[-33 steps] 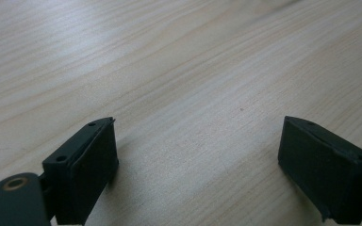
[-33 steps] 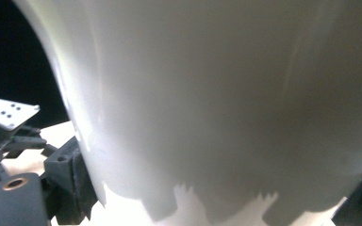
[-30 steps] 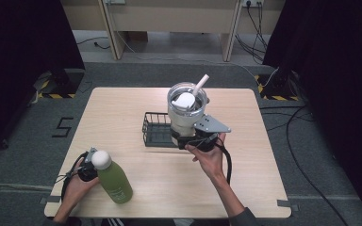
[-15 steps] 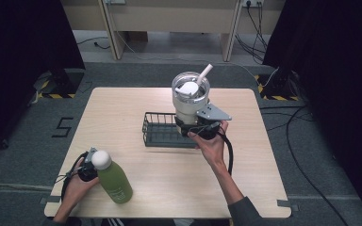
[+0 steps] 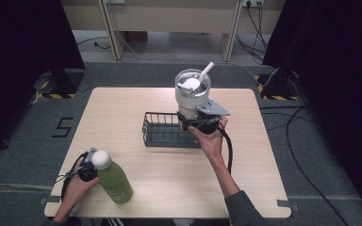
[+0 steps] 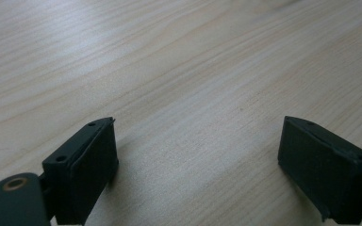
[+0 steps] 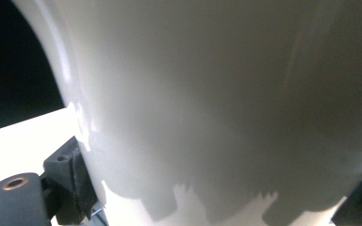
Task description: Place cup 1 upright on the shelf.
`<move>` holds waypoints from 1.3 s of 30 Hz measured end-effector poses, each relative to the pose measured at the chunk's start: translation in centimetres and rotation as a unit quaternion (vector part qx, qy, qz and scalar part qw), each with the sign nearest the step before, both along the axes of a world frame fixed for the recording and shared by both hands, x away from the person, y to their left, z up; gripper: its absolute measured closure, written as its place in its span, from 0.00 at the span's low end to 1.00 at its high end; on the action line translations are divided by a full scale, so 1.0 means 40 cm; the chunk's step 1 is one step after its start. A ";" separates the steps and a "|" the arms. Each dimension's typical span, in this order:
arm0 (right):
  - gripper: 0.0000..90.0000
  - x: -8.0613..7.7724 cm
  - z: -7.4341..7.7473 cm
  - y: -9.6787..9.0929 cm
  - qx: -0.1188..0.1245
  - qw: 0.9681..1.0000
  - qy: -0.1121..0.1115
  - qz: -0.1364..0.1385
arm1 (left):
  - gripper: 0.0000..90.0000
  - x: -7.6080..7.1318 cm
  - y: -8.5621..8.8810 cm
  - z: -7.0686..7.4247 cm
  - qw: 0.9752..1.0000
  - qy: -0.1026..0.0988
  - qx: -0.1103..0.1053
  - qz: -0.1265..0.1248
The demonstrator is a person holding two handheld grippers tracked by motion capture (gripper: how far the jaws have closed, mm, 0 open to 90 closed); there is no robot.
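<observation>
A white tumbler [image 5: 192,96] with a clear lid and a white straw is held upright over the right end of a black wire basket [image 5: 162,131]. My right gripper [image 5: 199,124] is shut on its lower body. In the right gripper view the tumbler's wall [image 7: 226,94] sits between the two jaws of my right gripper [image 7: 217,200]. A green bottle [image 5: 114,181] with a white cap stands at the table's front left. My left gripper [image 5: 87,167] rests just left of it. In the left gripper view my left gripper [image 6: 195,162] is open over bare wood.
The light wooden table [image 5: 264,155] has free surface on its left half and along the front. A cable [image 5: 228,148] trails from the right gripper along the person's forearm. Dark curtains and grey floor surround the table.
The right gripper has carried the tumbler away from the person and slightly right, up over the basket's right end. The left gripper and green bottle have stayed put.
</observation>
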State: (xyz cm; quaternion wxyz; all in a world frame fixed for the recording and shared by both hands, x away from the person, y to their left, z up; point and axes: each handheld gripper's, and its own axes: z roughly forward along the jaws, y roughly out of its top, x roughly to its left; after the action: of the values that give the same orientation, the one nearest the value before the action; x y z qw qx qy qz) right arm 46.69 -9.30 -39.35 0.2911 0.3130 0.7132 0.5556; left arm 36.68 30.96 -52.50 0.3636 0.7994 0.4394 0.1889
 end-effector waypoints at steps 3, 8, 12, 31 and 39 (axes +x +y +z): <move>0.13 0.008 -0.009 -0.003 -0.001 1.000 0.002 -0.005 | 0.13 0.000 0.000 0.000 1.000 0.000 0.000 0.000; 0.13 0.017 -0.022 -0.005 -0.004 1.000 0.004 -0.011 | 0.13 0.000 0.000 0.000 1.000 0.000 0.000 0.000; 0.13 0.024 -0.033 -0.004 -0.003 1.000 0.007 -0.013 | 0.13 0.000 0.000 0.000 1.000 0.000 0.000 0.000; 0.13 0.039 -0.089 -0.005 -0.007 1.000 0.017 -0.017 | 0.13 0.000 0.000 0.000 1.000 0.000 0.001 0.000; 0.13 0.045 -0.116 -0.002 -0.010 1.000 0.020 -0.016 | 0.13 0.000 0.000 0.000 1.000 0.000 0.000 -0.001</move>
State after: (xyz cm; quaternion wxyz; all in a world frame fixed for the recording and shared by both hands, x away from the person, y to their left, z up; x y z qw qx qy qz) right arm 48.47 -9.40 -43.98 0.2886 0.3329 0.7190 0.5375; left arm 36.69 30.97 -52.50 0.3634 0.7998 0.4388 0.1890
